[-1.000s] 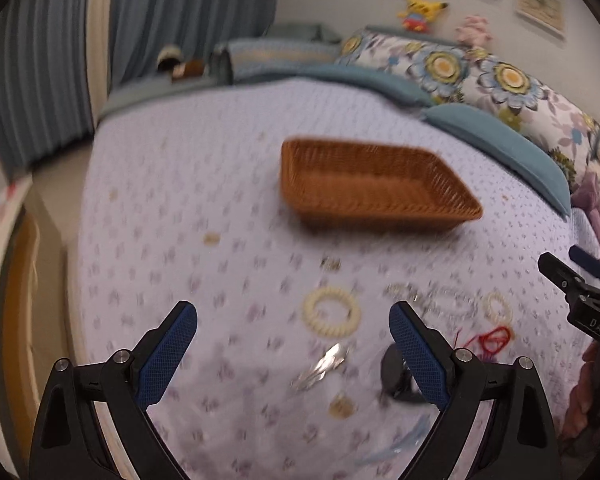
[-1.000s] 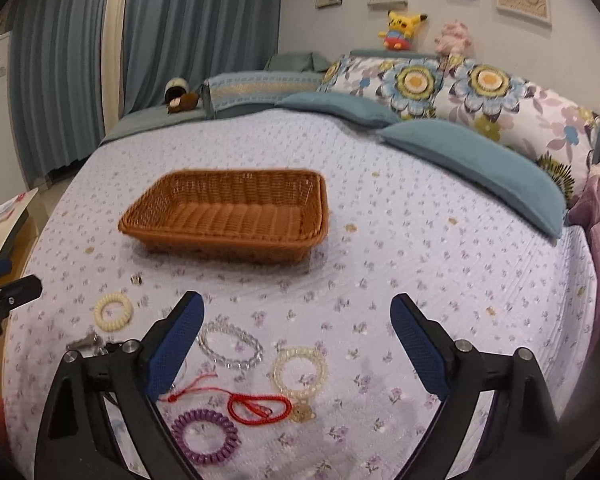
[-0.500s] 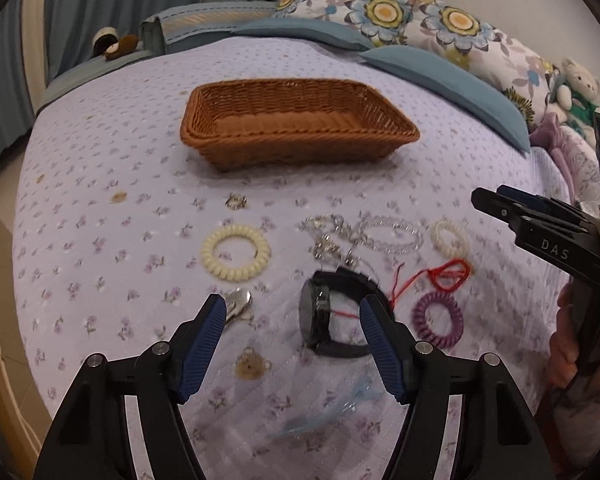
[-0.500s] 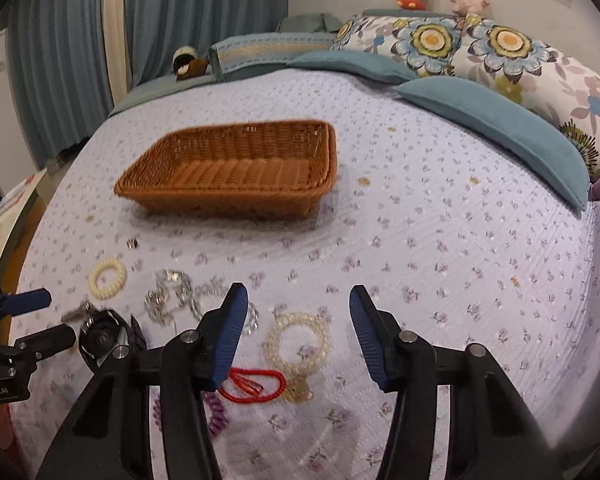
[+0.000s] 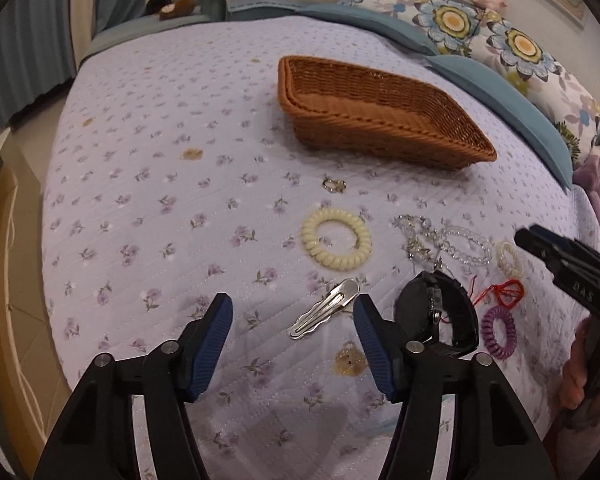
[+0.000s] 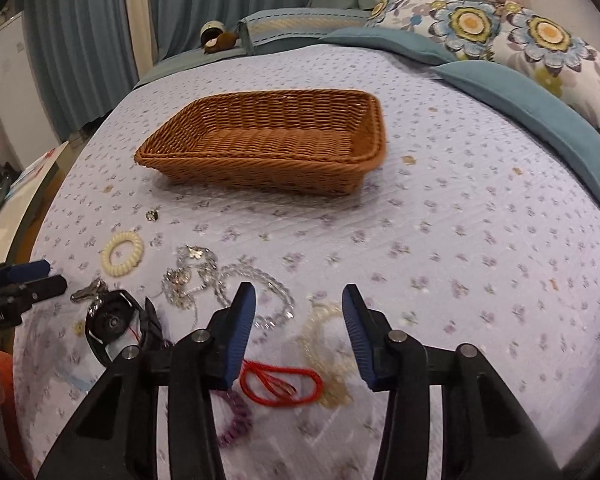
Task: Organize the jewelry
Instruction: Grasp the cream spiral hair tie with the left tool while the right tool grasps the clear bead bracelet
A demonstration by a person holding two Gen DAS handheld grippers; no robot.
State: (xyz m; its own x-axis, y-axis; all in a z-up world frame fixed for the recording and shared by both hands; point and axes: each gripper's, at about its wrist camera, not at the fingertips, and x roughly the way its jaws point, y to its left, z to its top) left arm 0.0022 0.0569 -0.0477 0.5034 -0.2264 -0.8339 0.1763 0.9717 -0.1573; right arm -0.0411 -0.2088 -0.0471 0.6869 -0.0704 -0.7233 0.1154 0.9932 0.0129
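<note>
Two grippers hover low over the bed (image 5: 148, 128), and both stand parted with nothing between their pads. Our left gripper (image 5: 293, 322) is moderately wide, poised just above a silver hair clip (image 5: 325, 314) lying on the quilt; the clip's near end sits between the fingers, untouched as far as we can tell. Just right of it lies a black watch (image 5: 440, 312), and beyond the clip a cream spiral hair tie (image 5: 336, 237). Our right gripper (image 6: 299, 320) is likewise parted, above a pearl bracelet (image 6: 324, 344) and a red cord (image 6: 280, 380), with a clear bead bracelet (image 6: 260, 292) and a purple spiral tie (image 6: 236, 416) near its left finger. A small ring-like charm (image 5: 334, 185) lies between the cream tie and the wicker basket (image 6: 268, 160), which sits farther up the bed, well apart from the jewelry.
</note>
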